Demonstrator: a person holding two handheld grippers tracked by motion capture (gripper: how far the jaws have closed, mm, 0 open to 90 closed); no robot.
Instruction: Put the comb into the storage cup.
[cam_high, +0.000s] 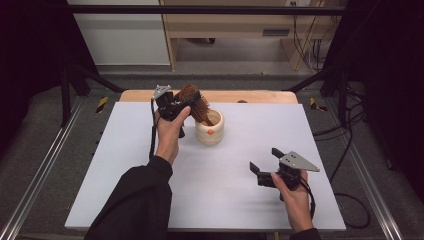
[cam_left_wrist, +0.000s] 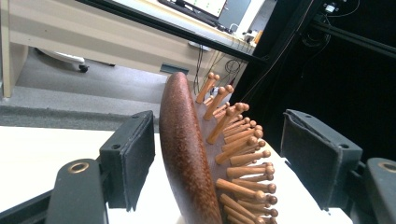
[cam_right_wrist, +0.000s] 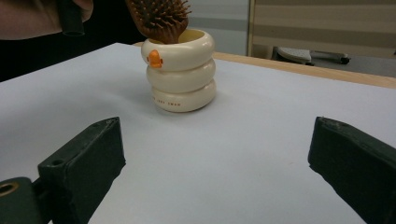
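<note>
Left gripper jaws parted, straddling brown wooden pin-bristle hairbrush standing handle-down, tilted, in cream ringed ceramic cup; right gripper agape, well apart.

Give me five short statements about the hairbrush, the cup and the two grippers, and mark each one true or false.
1. The hairbrush stands with its handle in the cream cup. True.
2. The left gripper is clamped shut on the brush. False: its jaws stand open on either side of the head.
3. The right gripper is open with nothing between its jaws. True.
4. The cup lies on its side. False: it stands upright.
5. The cup has an orange mark. True.
</note>
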